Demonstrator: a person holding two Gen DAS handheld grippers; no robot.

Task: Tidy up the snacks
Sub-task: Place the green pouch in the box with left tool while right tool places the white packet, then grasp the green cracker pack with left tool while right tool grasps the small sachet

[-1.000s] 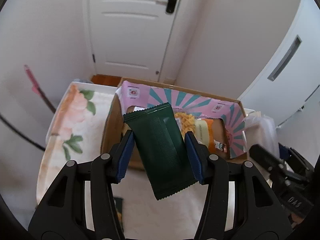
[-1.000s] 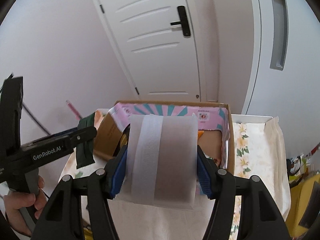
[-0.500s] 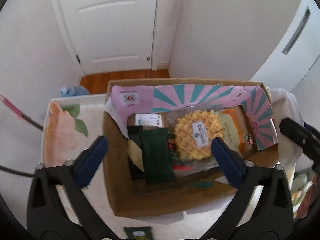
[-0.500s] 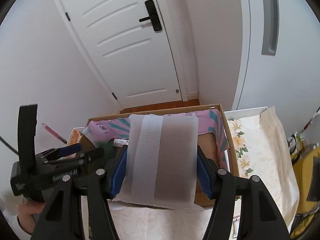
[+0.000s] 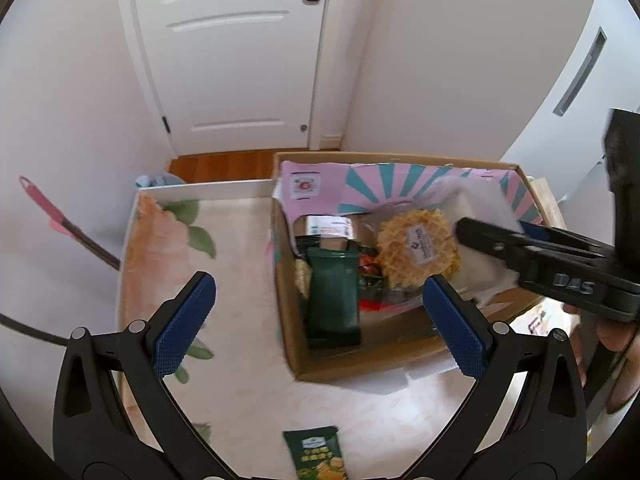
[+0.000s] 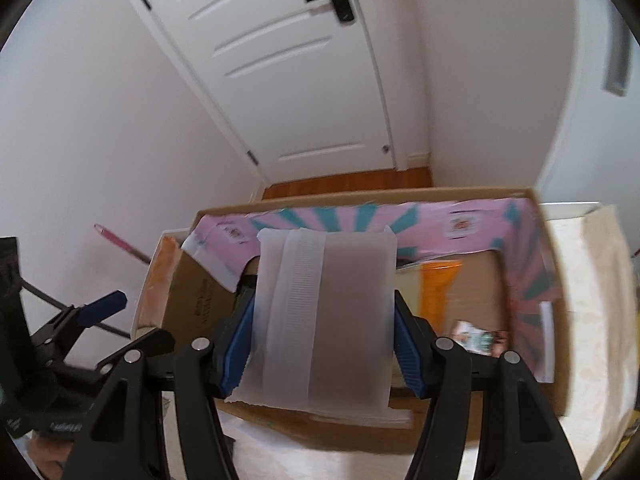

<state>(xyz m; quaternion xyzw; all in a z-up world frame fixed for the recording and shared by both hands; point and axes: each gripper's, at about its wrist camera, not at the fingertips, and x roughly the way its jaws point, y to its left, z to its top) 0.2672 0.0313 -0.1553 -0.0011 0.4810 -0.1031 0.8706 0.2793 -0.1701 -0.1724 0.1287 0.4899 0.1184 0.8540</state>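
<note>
A cardboard box [image 5: 292,320] with a pink and teal lining stands on the floral tablecloth. Inside lie a dark green packet [image 5: 332,300], a round waffle pack [image 5: 416,252] and other snacks. My left gripper [image 5: 320,320] is open and empty, above the table at the box's left front. My right gripper [image 6: 324,316] is shut on a frosted white packet [image 6: 324,312] and holds it over the box [image 6: 528,364]; it also shows in the left wrist view [image 5: 536,256]. An orange packet [image 6: 436,288] lies in the box.
A green snack packet [image 5: 316,454] lies on the tablecloth near the front edge. A white door [image 5: 232,52] and walls stand behind the table. A pink-handled tool [image 5: 60,220] leans at the left wall. The tablecloth [image 5: 168,264] runs left of the box.
My left gripper opened and dropped the dark green packet into the box, then drew back to the left. My right gripper moved forward and down over the box with the white packet.
</note>
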